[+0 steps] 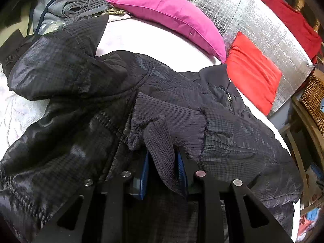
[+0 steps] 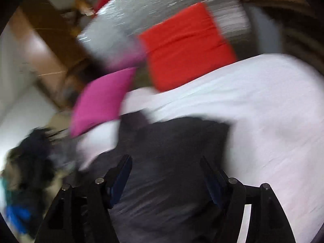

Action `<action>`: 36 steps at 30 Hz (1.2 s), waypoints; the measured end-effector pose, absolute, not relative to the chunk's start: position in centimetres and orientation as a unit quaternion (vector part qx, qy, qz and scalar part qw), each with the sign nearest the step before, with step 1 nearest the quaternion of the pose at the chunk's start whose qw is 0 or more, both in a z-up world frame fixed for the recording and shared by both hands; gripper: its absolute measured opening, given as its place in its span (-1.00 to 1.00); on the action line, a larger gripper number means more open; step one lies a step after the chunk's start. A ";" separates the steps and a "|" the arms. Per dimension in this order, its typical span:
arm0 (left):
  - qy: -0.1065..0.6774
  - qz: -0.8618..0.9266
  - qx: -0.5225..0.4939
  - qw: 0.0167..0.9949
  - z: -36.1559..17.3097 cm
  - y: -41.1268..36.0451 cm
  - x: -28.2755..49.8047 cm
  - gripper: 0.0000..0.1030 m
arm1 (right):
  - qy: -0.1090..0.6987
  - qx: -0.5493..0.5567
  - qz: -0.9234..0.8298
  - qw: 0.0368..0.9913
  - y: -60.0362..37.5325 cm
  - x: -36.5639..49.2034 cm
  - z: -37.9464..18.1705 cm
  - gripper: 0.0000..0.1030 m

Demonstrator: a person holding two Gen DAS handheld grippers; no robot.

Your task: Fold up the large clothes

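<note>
Black quilted jacket [image 1: 85, 109] spread crumpled over white bedding [image 1: 145, 38], collar toward pink cushion [image 1: 172, 18] and red cushion [image 1: 253, 70]. Left gripper [image 1: 162, 168] nearly closed, pinching ribbed knit cuff [image 1: 162, 139] between blue pads, probably to draw that sleeve across the body for a fold. Right gripper [image 2: 166, 174] spread wide with nothing between its fingers, poised over dark cloth; view heavily smeared, so contact unclear
</note>
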State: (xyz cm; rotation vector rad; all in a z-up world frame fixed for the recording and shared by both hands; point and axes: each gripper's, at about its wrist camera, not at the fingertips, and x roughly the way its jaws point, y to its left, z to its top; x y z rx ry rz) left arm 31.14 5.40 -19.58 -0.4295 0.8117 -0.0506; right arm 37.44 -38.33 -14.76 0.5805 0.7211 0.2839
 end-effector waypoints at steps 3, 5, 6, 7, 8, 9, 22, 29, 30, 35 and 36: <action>0.395 -0.025 -0.210 0.894 -19.6 5.5 31.3 -0.46 | 0.411 0.270 0.115 0.863 -37.3 37.6 -19.2 0.46; 0.404 -0.022 -0.193 0.894 -18.9 5.0 31.5 -0.36 | 0.454 0.285 0.090 0.839 -38.1 38.4 -23.4 0.45; 0.418 -0.016 -0.166 0.893 -18.2 4.4 31.9 -0.27 | 0.443 0.281 0.091 0.846 -38.1 38.4 -23.4 0.45; 0.425 -0.013 -0.151 0.893 -17.7 4.2 32.1 -0.08 | 0.435 0.266 0.085 0.856 -37.7 38.1 -22.9 0.45; 0.426 -0.011 -0.142 0.894 -17.0 4.1 32.3 0.04 | 0.436 0.250 0.080 0.861 -37.1 38.0 -22.5 0.46; 0.417 -0.009 -0.146 0.897 -16.2 4.4 32.4 0.26 | 0.437 0.236 0.078 0.864 -36.6 37.9 -22.2 0.47; 0.389 0.018 -0.108 0.915 -11.1 4.8 32.7 0.67 | 0.399 0.294 0.107 0.862 -39.6 36.2 -20.1 0.51; 0.392 -0.033 -0.050 0.918 -11.6 -0.5 33.1 0.69 | 0.425 0.317 0.109 0.841 -40.2 36.8 -21.4 0.53; 0.415 -0.028 -0.040 0.908 -13.1 -1.2 33.7 0.69 | 0.430 0.326 0.106 0.835 -40.3 36.9 -22.4 0.53; 0.443 -0.012 0.006 0.897 -16.8 -2.6 34.4 0.71 | 0.410 0.311 0.111 0.850 -39.6 36.9 -20.2 0.53; 0.442 -0.014 0.007 0.897 -16.8 -2.6 34.4 0.72 | 0.400 0.307 0.120 0.855 -39.5 36.9 -19.4 0.53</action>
